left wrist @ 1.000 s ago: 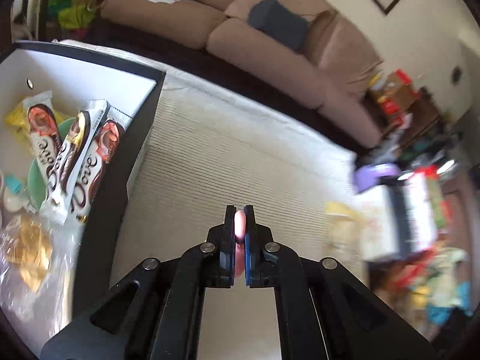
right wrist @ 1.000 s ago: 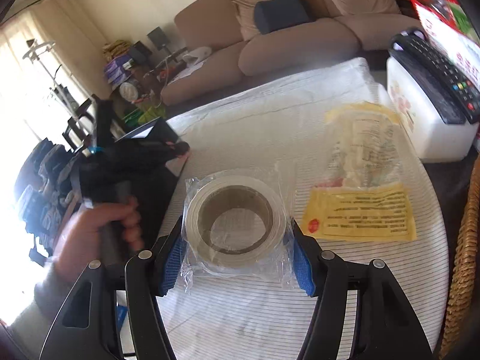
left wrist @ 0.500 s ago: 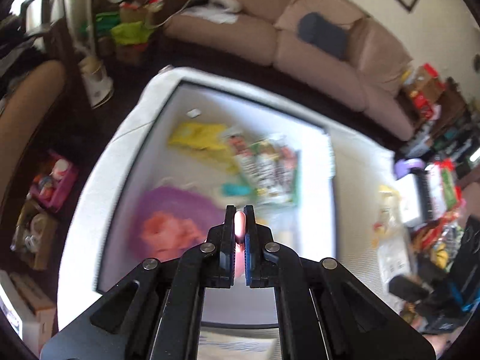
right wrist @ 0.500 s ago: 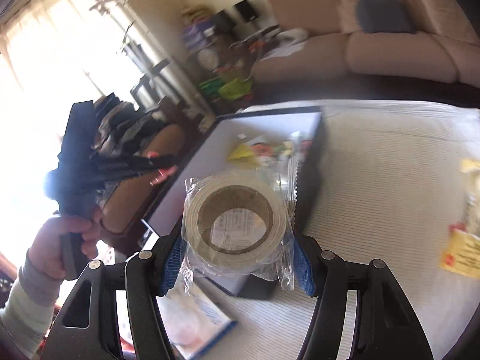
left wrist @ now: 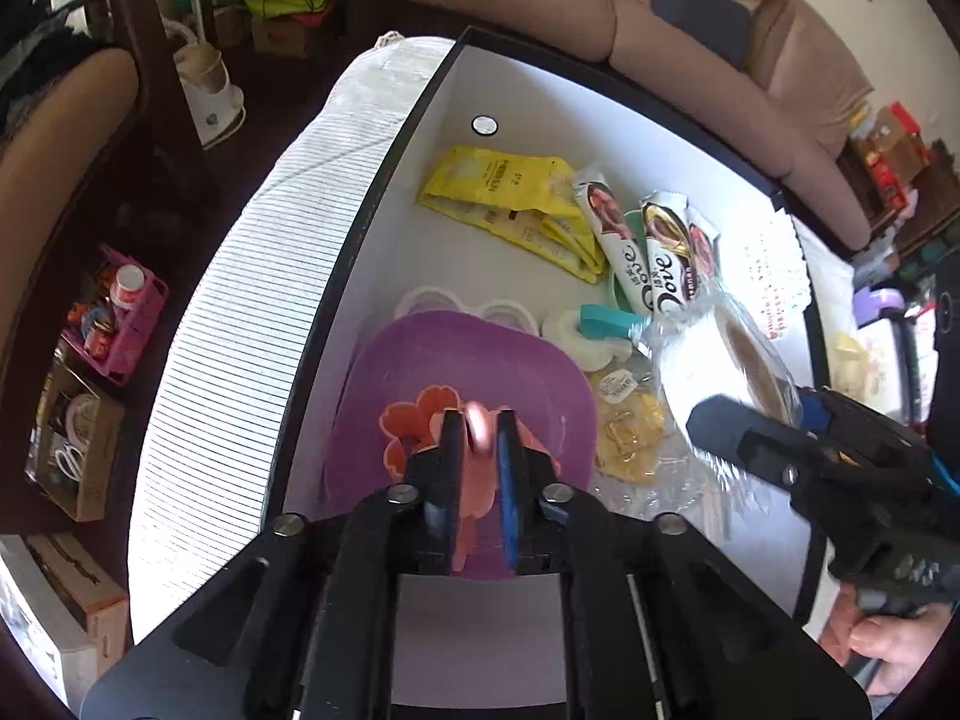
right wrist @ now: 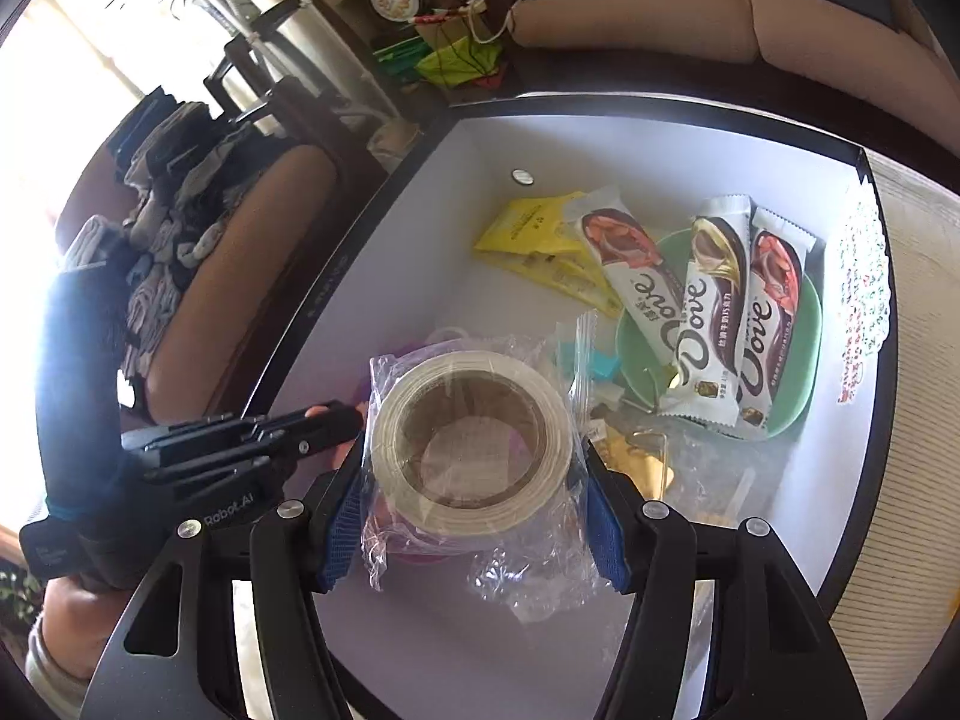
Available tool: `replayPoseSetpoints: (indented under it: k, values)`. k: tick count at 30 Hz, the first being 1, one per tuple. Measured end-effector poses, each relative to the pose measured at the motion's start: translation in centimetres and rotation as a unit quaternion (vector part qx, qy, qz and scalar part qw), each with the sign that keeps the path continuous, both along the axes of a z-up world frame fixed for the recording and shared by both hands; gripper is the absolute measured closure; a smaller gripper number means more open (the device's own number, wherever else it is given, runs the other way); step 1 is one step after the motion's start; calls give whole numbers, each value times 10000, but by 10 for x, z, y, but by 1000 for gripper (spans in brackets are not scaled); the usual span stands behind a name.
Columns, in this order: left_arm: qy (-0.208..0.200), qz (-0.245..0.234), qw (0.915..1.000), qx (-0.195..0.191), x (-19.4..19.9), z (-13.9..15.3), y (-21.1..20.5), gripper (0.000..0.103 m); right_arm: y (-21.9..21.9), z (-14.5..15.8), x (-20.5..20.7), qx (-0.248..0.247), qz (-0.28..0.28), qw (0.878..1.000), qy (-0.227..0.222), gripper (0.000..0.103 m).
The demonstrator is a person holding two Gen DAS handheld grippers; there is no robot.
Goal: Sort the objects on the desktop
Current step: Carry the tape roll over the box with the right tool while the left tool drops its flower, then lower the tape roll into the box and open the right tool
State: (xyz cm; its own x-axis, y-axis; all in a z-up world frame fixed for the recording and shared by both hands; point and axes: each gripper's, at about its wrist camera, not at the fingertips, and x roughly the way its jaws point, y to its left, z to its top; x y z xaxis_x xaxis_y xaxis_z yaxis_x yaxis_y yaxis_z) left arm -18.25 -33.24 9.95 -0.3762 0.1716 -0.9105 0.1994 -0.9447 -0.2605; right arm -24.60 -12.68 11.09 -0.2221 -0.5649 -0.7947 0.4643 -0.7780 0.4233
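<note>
Pink object (left wrist: 478, 427) motion-blurred; purple plate (left wrist: 420, 360) partly hidden behind tape roll (right wrist: 471, 444).

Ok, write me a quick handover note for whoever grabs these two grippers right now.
Left gripper: jaws opening, small pink piece between them, over the purple plate in the white box.
Right gripper: shut on the bagged tape roll, above the box.
Done: chocolate bars, yellow packets and green bowl are in the box.
Left: let the pink piece drop, then set the tape roll down inside.

"Dove" is printed on the chocolate bars (right wrist: 699, 306), "Robot.AI" on the left hand-held gripper (right wrist: 345, 417)
</note>
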Motion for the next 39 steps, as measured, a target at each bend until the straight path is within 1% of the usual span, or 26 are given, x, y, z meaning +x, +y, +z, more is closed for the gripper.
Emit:
replayPoseSetpoints:
  k: [1, 2, 3, 5, 6, 7, 9, 11, 13, 15, 18, 19, 21, 24, 26, 27, 28, 30, 33, 35, 37, 39]
  values:
    - [91, -26, 9999, 53, 4, 4, 0, 81, 2, 1, -4, -28, -52, 10000, 9, 39]
    - [207, -62, 9997, 65, 7, 9, -2, 79, 3, 1, -8, -14, -79, 10000, 28, 39]
    - [360, -60, 9993, 74, 12, 16, -3, 78, 1, 2, -12, 50, -91, 9999, 66, 39]
    - [605, -17, 9979, 226, 19, 29, -9, 70, -11, 2, -21, 272, -71, 9995, 147, 39]
    - [700, 17, 9969, 354, 23, 35, -12, 69, -18, 2, -25, 361, -49, 9992, 160, 39]
    - [786, 57, 9961, 405, 26, 41, -16, 68, -30, -2, -32, 453, -15, 9989, 153, 39]
    - [929, 110, 9947, 429, 31, 50, -24, 67, -48, -9, -42, 536, -7, 9985, 97, 39]
    - [971, 149, 9939, 494, 35, 54, -32, 66, -68, -20, -55, 608, -18, 9981, -21, 39]
    - [972, 175, 9936, 551, 38, 55, -40, 66, -85, -31, -68, 807, -46, 9967, -18, 39]
    - [972, 205, 9935, 562, 40, 53, -46, 66, -94, -42, -75, 928, -102, 9956, -43, 39]
    - [933, 280, 9929, 684, 40, 46, -57, 65, -106, -60, -82, 936, -90, 9952, -275, 36]
    - [929, 279, 9929, 683, 39, 44, -59, 65, -109, -67, -84, 1039, -50, 9939, -379, 35]
    - [919, 278, 9929, 696, 37, 41, -60, 65, -110, -70, -84, 1135, -62, 9925, -441, 32]
    - [904, 277, 9922, 814, 37, 38, -59, 65, -98, -62, -81, 911, -113, 9946, -475, 30]
    - [875, 272, 9917, 906, 39, 36, -56, 64, -83, -49, -76, 706, -165, 9961, -500, 30]
    - [846, 275, 9909, 1010, 40, 35, -55, 63, -74, -42, -73, 668, -197, 9965, -470, 30]
    - [829, 281, 9900, 1107, 41, 34, -54, 60, -66, -36, -70, 632, -201, 9968, -444, 30]
    - [795, 237, 9894, 1192, 44, 37, -49, 59, -48, -18, -59, 602, -99, 9975, -350, 30]
    - [873, 185, 9879, 1272, 50, 48, -39, 58, -22, 10, -38, 595, 11, 9981, -181, 30]
    - [913, 130, 9866, 1344, 55, 59, -31, 56, -3, 32, -18, 525, 76, 9986, -73, 30]
    - [979, -1, 9850, 1421, 58, 71, -18, 53, 11, 51, 2, 468, 173, 9987, 42, 30]
    - [1083, -157, 9832, 1464, 64, 85, 0, 52, 25, 67, 22, 469, 246, 9984, 179, 30]
